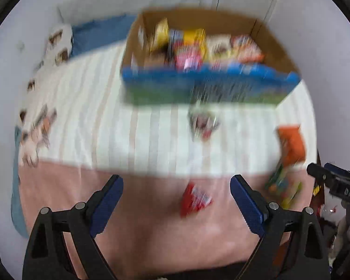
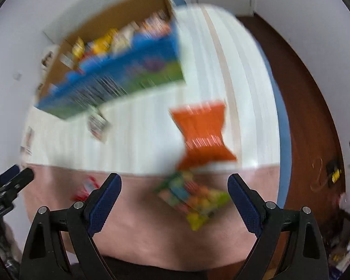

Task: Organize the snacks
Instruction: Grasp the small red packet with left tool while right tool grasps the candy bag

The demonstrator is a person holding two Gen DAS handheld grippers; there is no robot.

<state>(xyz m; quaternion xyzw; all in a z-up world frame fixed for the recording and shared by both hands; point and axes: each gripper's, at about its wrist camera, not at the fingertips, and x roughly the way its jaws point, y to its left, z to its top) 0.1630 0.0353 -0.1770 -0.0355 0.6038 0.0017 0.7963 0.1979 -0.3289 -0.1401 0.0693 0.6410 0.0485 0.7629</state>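
Left wrist view: left gripper (image 1: 176, 194) nearest, fingers spread wide, nothing between them. Just beyond, roughly centred in the gap, a small red packet (image 1: 194, 198) lies on the pink blanket (image 1: 81, 186). Further off on the striped sheet (image 1: 93, 116), a small silvery packet (image 1: 203, 123) sits just in front of the cardboard box (image 1: 275, 53), which already holds a heap of snacks. Orange bag (image 1: 291, 144) and multicoloured bag (image 1: 283, 186) lie to the right; the other gripper's tip shows at the right edge. Frame heavily blurred (labels unreadable).

Right wrist view: right gripper (image 2: 175, 194) also wide open and empty. The multicoloured bag (image 2: 196, 198) lies between and just ahead of its fingers, the orange bag (image 2: 204, 135) beyond it, touching or overlapping. Box (image 2: 100, 44) upper left.

Judgement: collecting step under way, four loose packets remaining outside. Next move likely calls for lowering onto the nearest packet, closing across its crinkly body, then carrying it over the box wall.
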